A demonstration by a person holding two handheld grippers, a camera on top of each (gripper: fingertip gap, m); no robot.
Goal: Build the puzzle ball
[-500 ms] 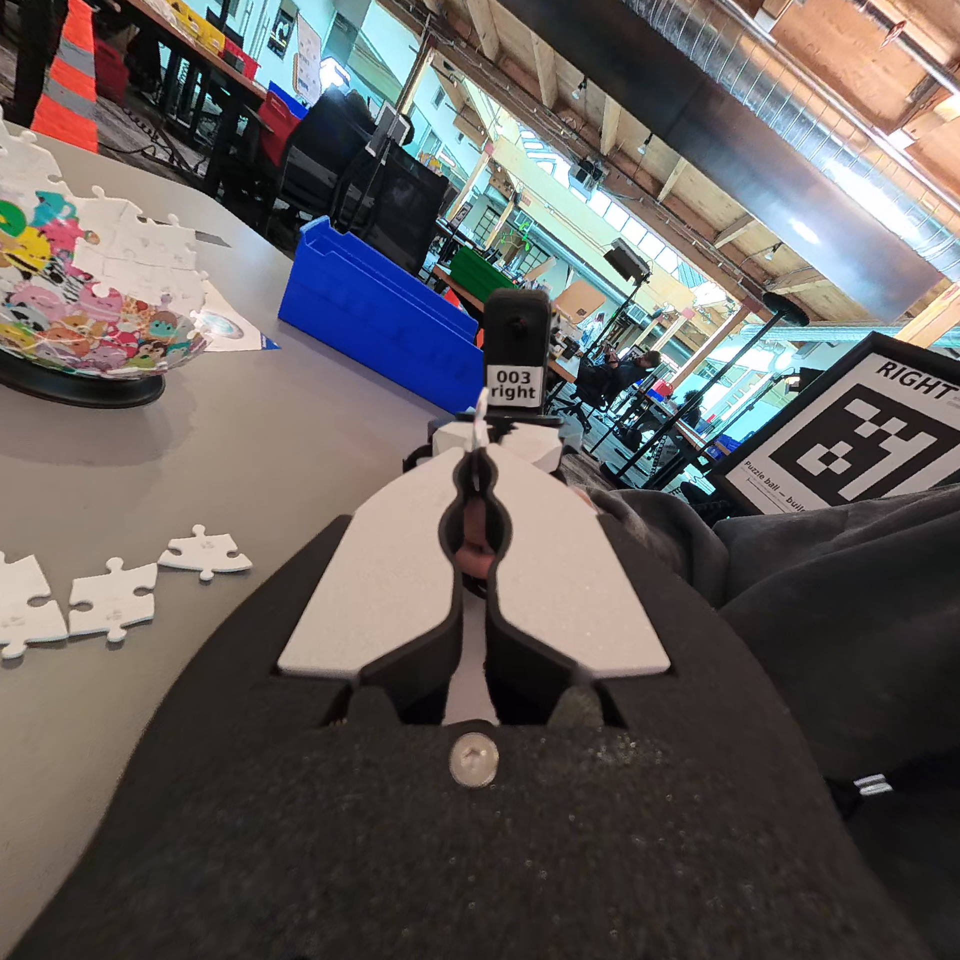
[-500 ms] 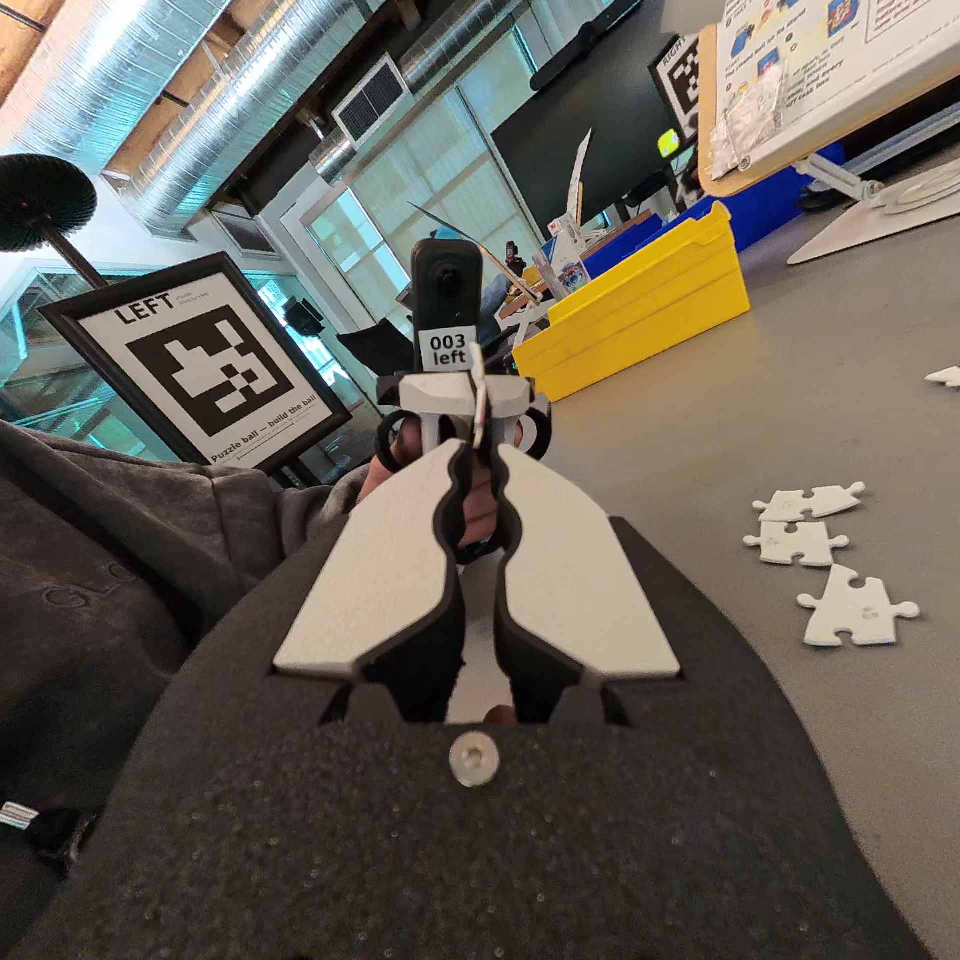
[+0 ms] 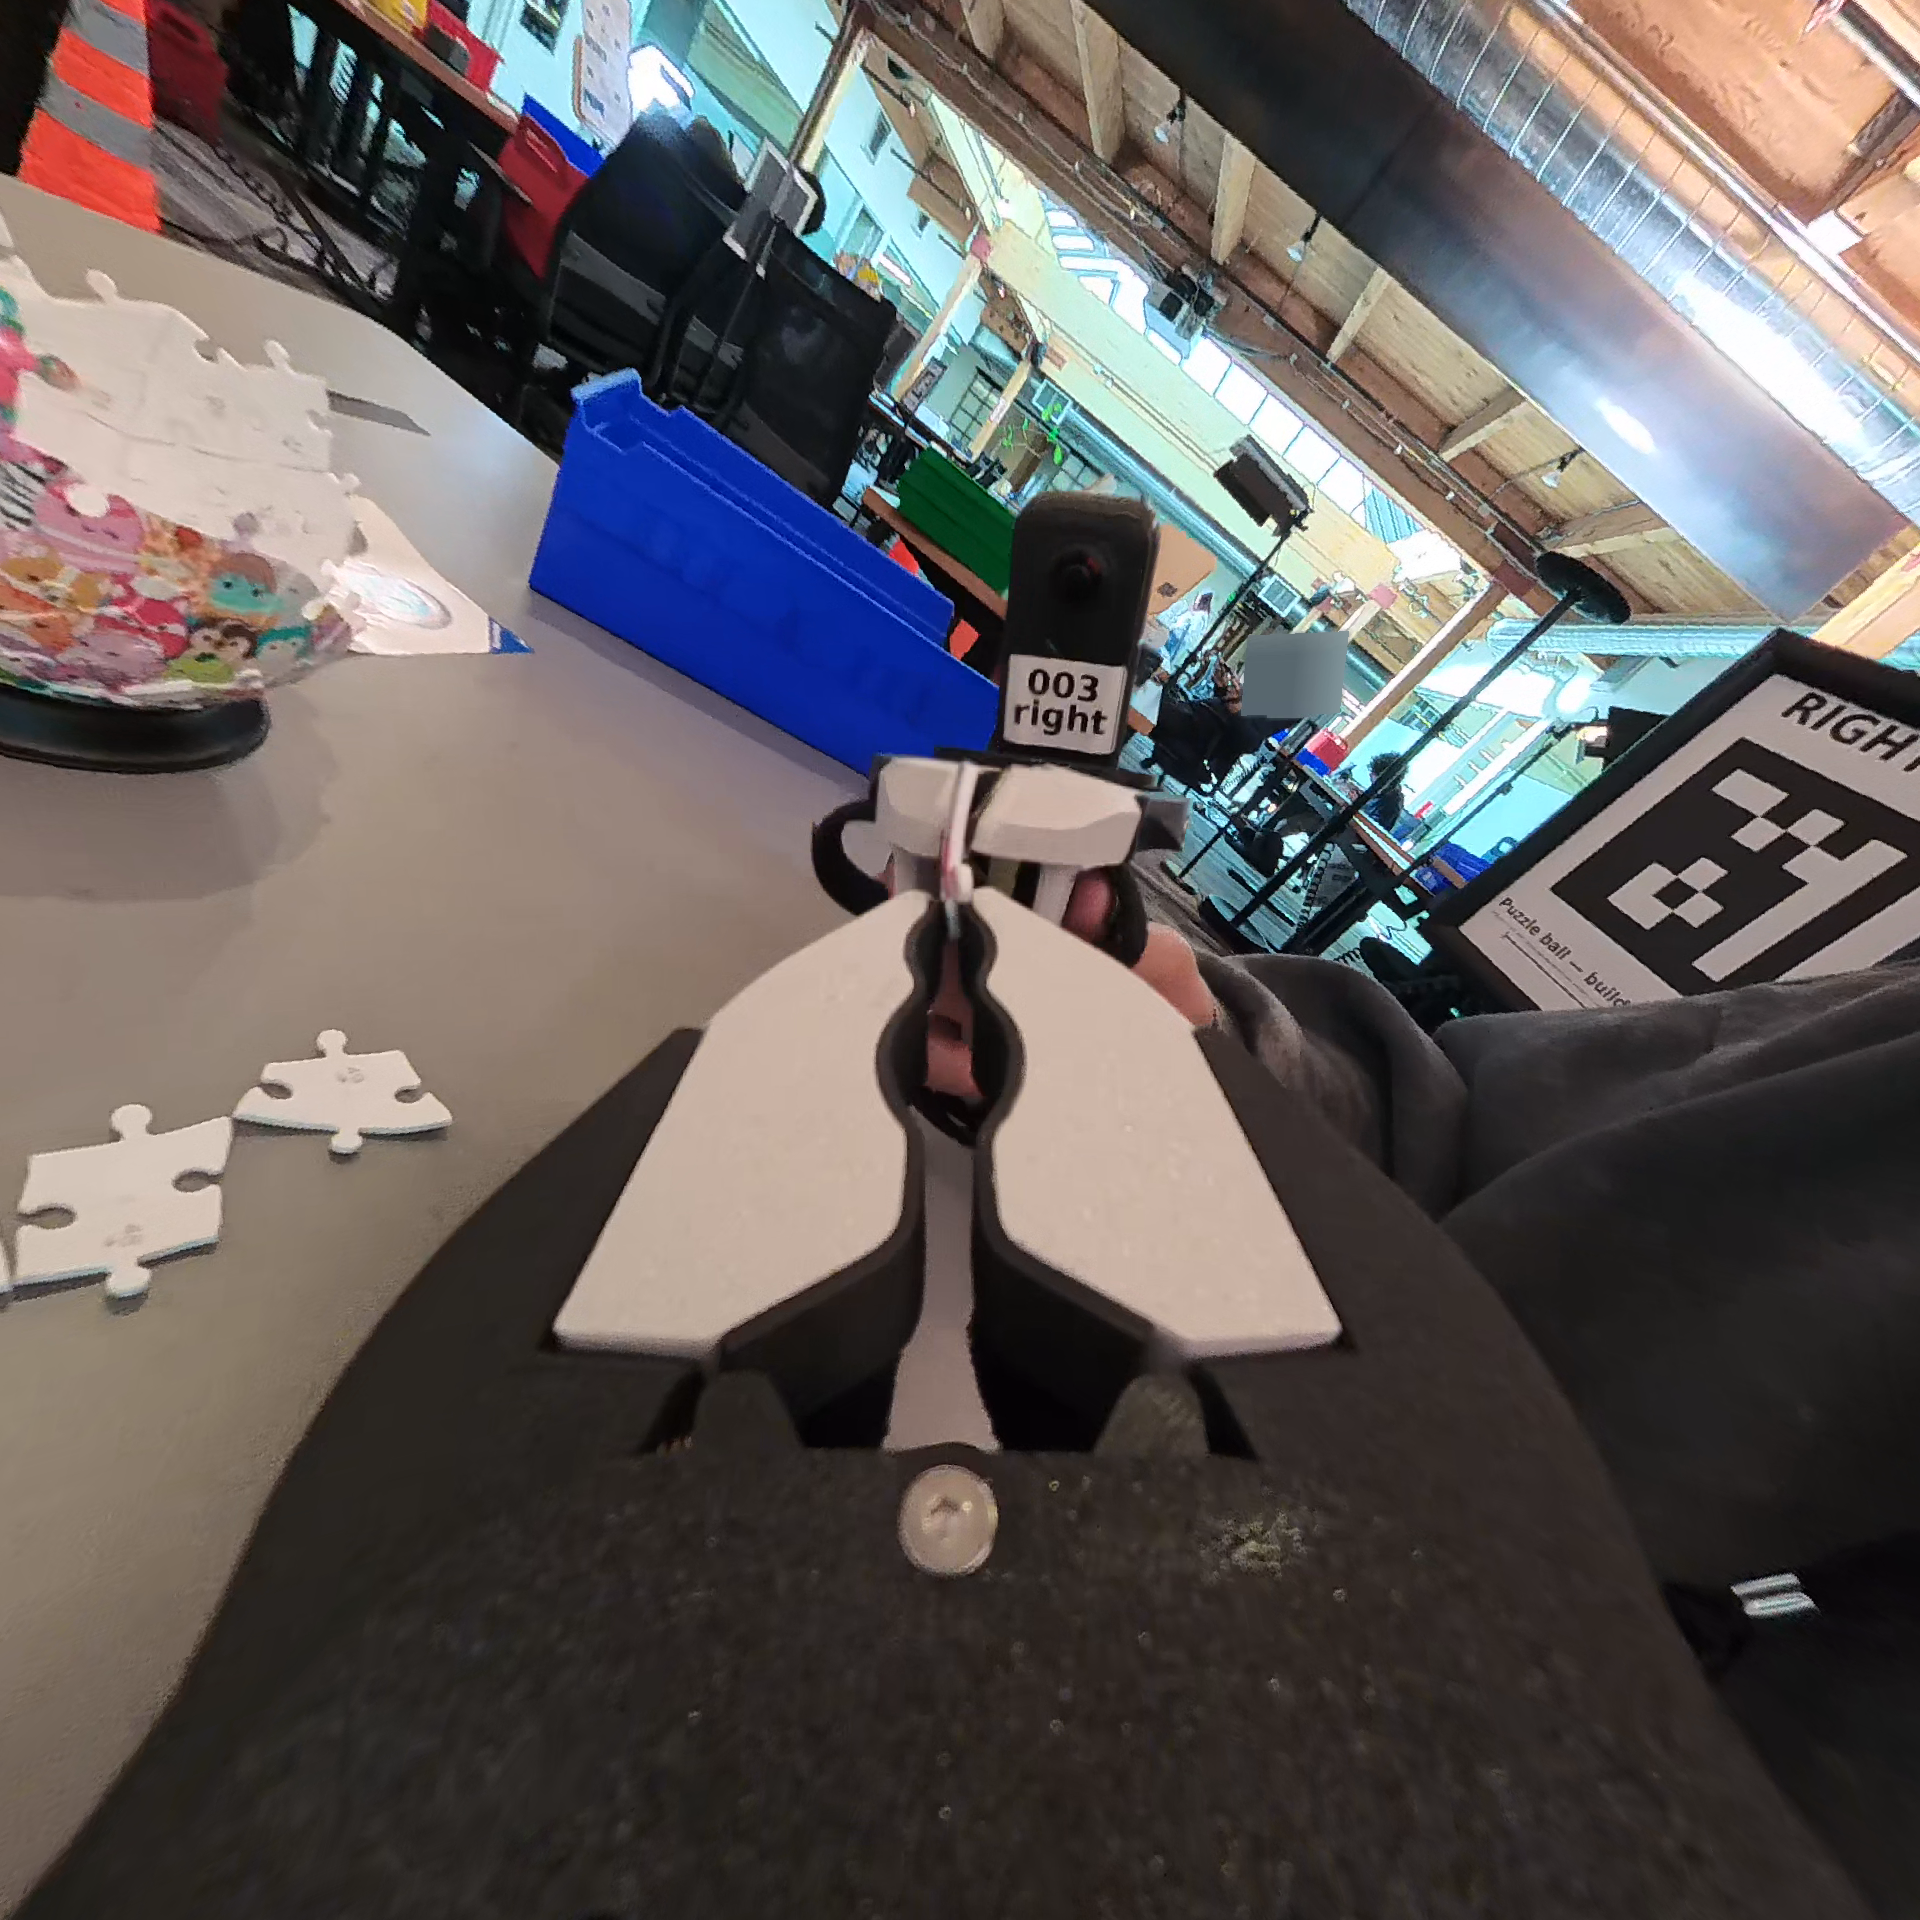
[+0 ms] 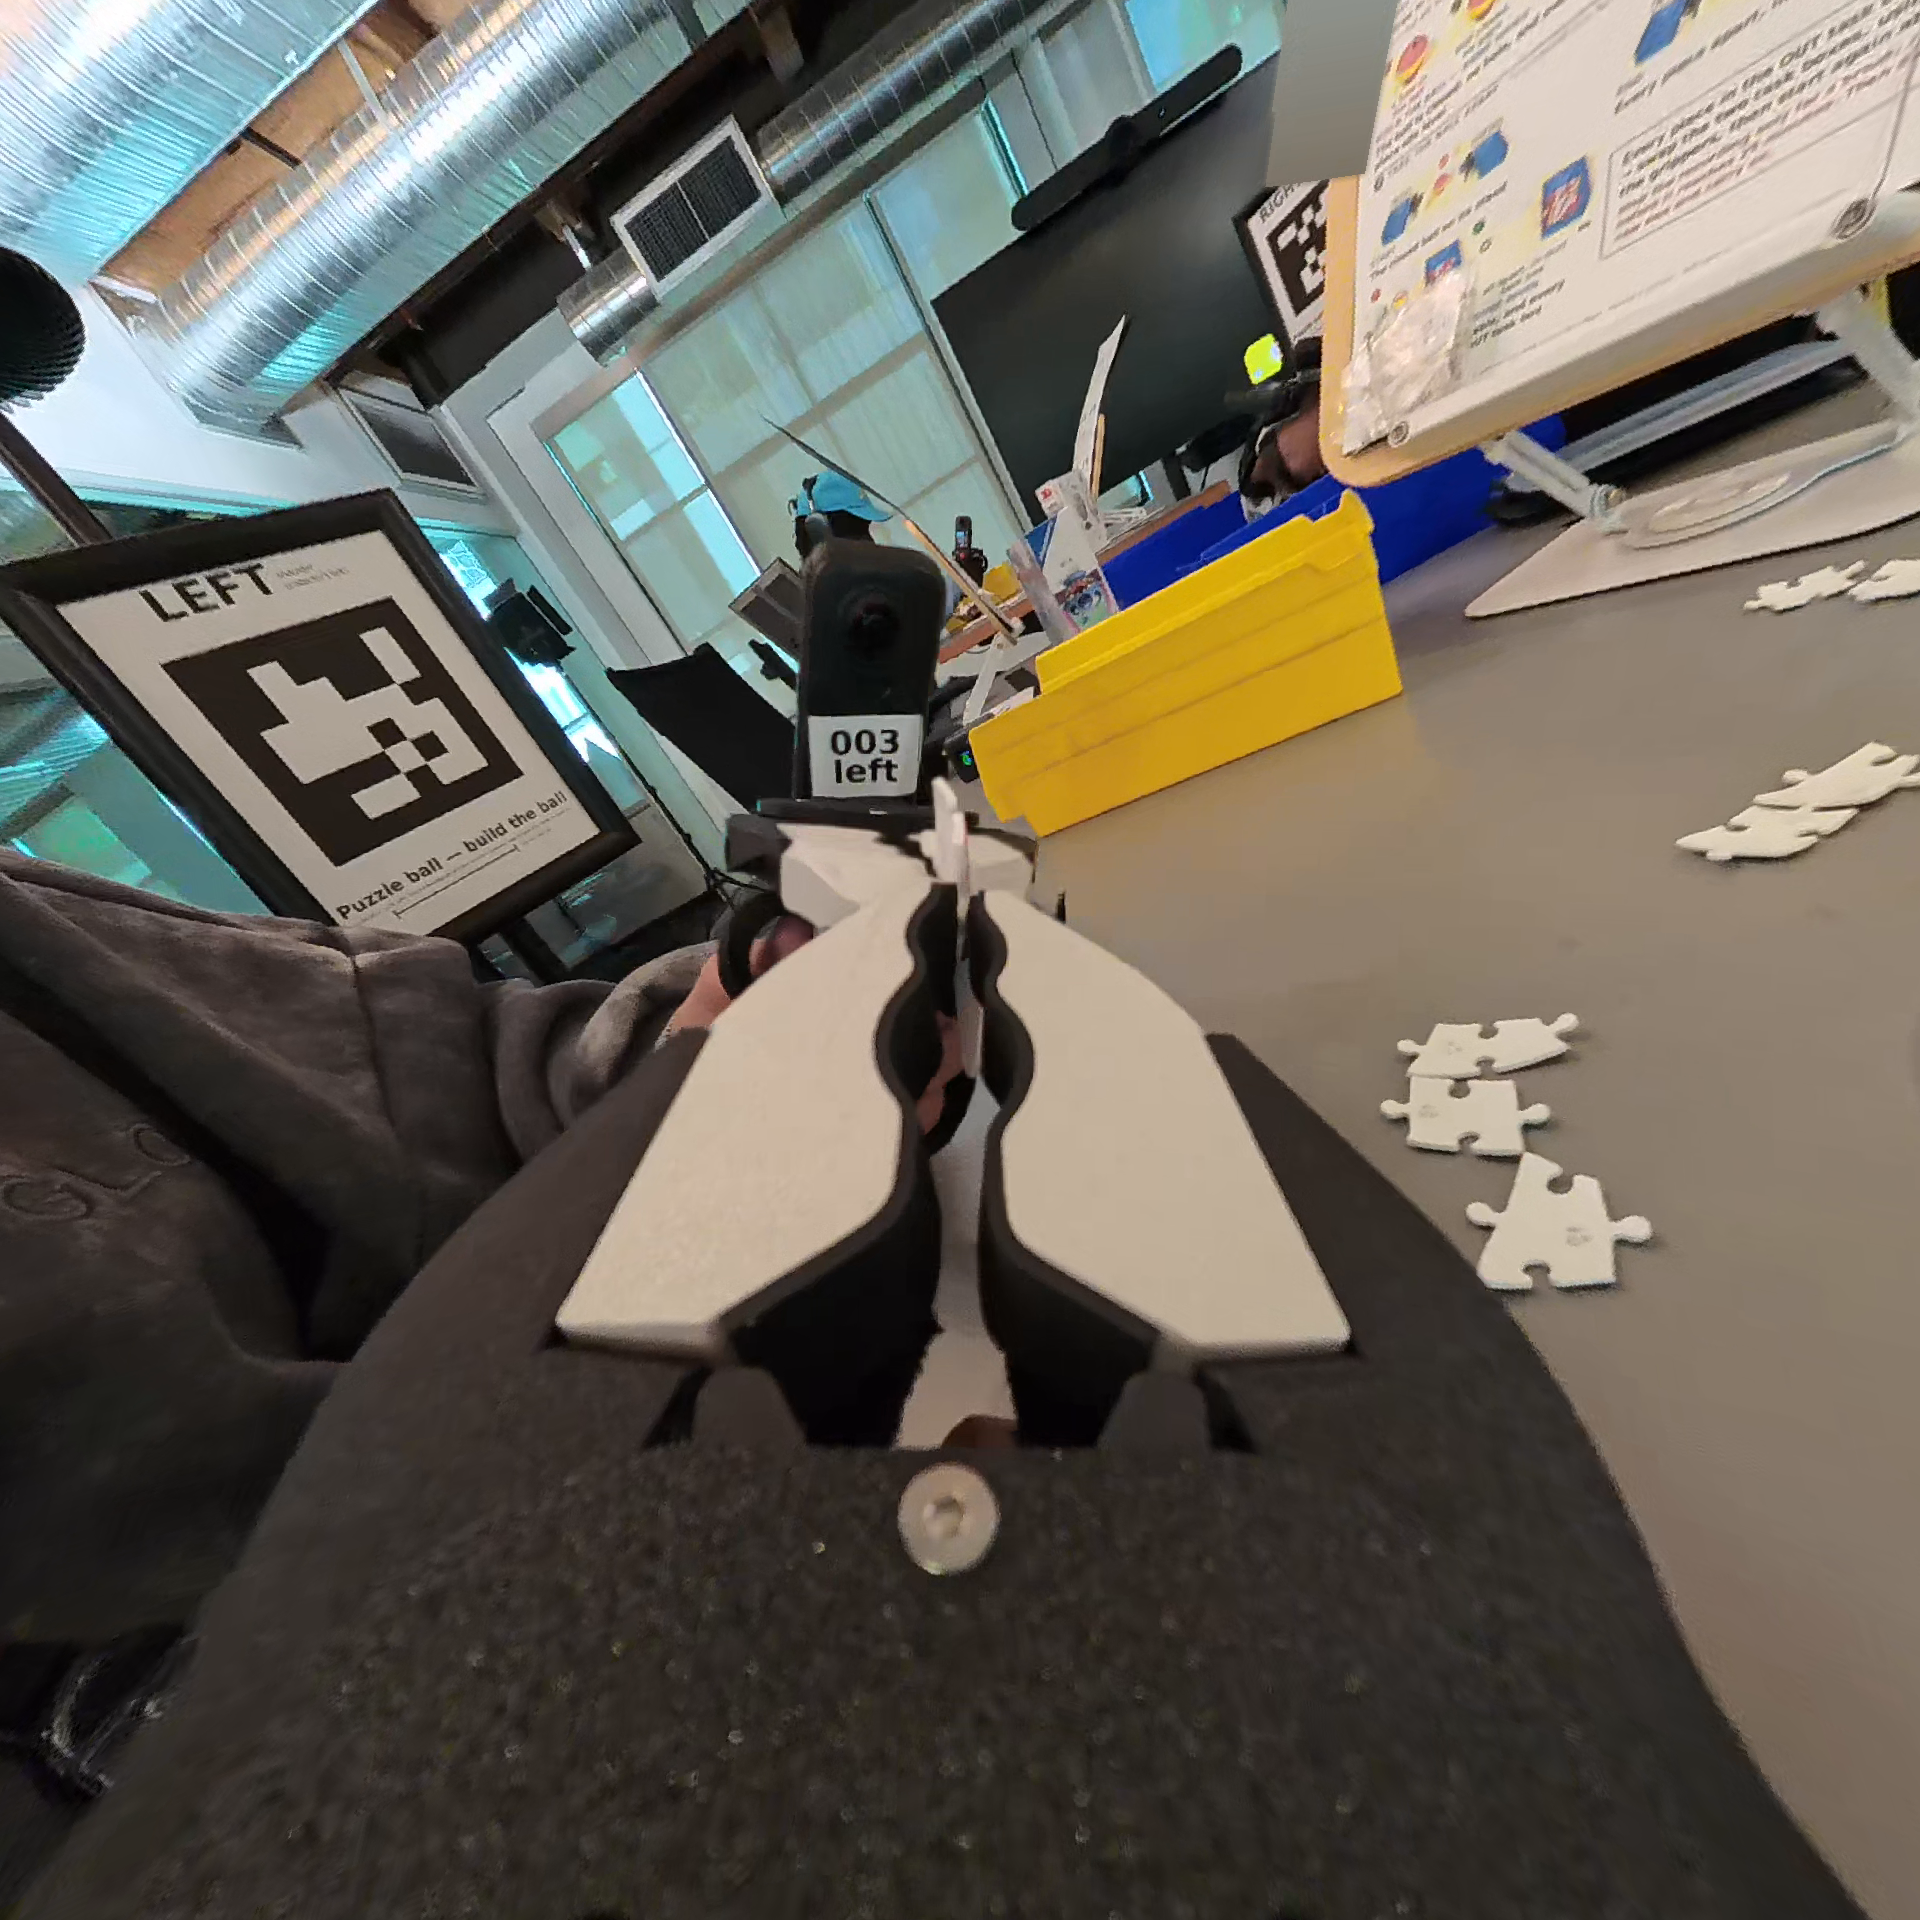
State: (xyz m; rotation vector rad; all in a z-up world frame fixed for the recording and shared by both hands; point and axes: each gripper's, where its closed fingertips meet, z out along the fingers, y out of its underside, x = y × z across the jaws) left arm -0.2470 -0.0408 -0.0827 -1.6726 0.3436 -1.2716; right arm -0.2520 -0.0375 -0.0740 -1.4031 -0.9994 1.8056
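Note:
The half-built puzzle ball, colourful outside and white inside, sits on a black stand at the far left of the grey table. My left gripper and right gripper meet tip to tip above the table's near edge. A thin white puzzle piece stands edge-on between them, and both sets of jaws are closed on it. It also shows in the left wrist view. Loose white pieces lie on the table.
A blue bin stands behind the ball. A yellow bin and an instruction board on a stand are at the far side. More loose pieces lie near them. Framed marker signs and grey sleeves flank the grippers. My left and right fingertips are right by each other. The half-built puzzle ball is about 20 centimeters from both grippers' fingertips.
Both grippers stay tip to tip on the piece and have shifted slightly. The ball looks closer in the left wrist view, and the piece sits deeper between the right fingers.

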